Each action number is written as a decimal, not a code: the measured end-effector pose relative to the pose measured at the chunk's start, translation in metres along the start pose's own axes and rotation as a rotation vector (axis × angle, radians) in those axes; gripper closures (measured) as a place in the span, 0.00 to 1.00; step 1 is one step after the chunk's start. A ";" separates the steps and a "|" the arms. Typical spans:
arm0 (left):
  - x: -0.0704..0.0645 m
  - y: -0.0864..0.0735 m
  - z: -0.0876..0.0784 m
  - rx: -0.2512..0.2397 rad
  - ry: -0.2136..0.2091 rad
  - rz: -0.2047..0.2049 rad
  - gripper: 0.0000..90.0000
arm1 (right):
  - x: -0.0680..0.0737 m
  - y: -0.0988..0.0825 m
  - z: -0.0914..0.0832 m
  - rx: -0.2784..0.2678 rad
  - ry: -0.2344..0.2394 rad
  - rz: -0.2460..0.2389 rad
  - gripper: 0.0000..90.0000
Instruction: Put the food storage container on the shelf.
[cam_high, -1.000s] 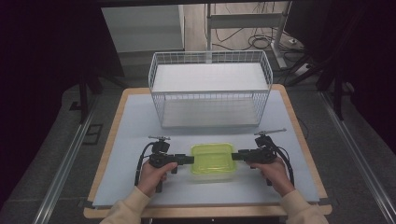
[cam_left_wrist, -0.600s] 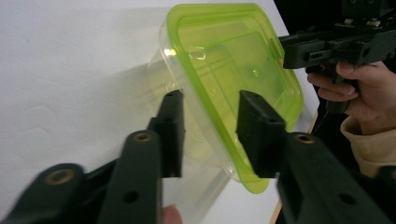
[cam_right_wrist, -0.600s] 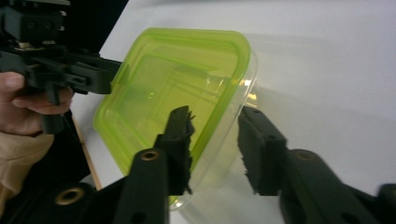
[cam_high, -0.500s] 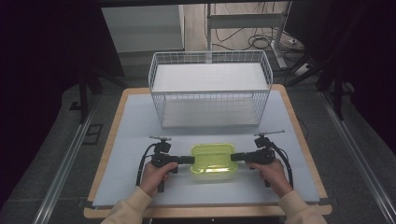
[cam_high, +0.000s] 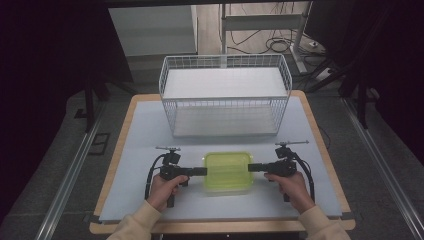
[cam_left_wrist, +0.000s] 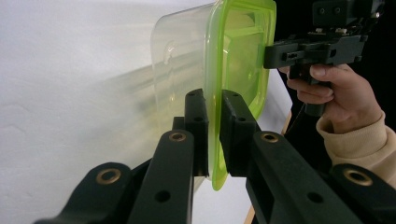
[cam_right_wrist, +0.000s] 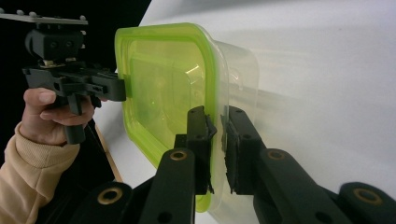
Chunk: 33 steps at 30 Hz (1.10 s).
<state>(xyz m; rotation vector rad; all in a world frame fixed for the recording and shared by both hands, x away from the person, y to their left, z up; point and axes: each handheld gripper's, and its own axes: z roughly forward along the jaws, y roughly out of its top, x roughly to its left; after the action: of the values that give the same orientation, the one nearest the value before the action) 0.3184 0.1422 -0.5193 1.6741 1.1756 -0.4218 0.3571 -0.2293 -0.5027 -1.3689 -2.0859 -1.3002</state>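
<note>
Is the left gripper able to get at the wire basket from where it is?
Probably not right now: the left gripper is shut on the green-lidded container, as is the right gripper. The wire basket stands beyond, with bare table between.

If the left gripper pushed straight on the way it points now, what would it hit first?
The green-lidded container itself: the left gripper is shut on the lid's rim, pointing across the table at the right gripper, which clamps the opposite rim. Beyond the container, that gripper probably comes next.
</note>
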 end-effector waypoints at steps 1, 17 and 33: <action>-0.001 0.000 -0.002 -0.003 -0.005 0.005 0.92 | 0.001 0.000 0.000 -0.002 0.009 0.004 0.91; -0.015 0.008 -0.018 -0.042 -0.004 0.071 0.92 | 0.018 0.006 -0.007 -0.060 0.025 -0.048 0.91; -0.030 0.032 -0.026 -0.077 -0.011 0.123 0.92 | 0.034 0.023 -0.021 -0.119 0.018 -0.090 0.90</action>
<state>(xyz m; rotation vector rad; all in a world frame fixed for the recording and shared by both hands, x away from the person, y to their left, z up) 0.3255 0.1495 -0.4692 1.6648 1.0610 -0.3050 0.3563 -0.2248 -0.4568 -1.3187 -2.1103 -1.4890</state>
